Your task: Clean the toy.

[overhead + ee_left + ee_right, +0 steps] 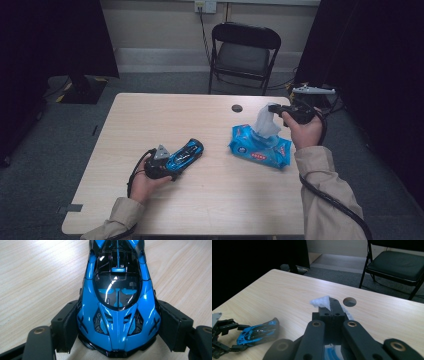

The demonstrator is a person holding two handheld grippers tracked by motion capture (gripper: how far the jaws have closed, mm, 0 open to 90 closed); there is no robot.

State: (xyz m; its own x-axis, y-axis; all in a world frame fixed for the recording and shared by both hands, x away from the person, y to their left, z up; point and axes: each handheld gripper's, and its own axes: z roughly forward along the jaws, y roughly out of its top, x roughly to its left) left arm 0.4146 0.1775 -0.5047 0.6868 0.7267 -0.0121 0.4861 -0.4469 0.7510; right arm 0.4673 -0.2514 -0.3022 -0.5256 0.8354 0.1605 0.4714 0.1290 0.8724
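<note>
A glossy blue and black toy car (186, 152) lies on the wooden table (150, 120), left of centre. My left gripper (172, 164) is shut on its near end. In the left gripper view the two black pads (71, 325) press the car (117, 290) from both sides. At the right, a blue wet-wipe pack (260, 149) lies flat. My right gripper (274, 107) hovers above it, shut on a white wipe (265, 122) that stretches up out of the pack. In the right gripper view the wipe (320, 301) bunches at my right gripper's (330, 303) closed tips.
A round cable hole (237, 108) sits in the table near its far edge. A black folding chair (242, 52) stands behind the table. Dark curtains hang at both sides. The right gripper view also shows the car (258, 332) and the left gripper (224, 337) farther off.
</note>
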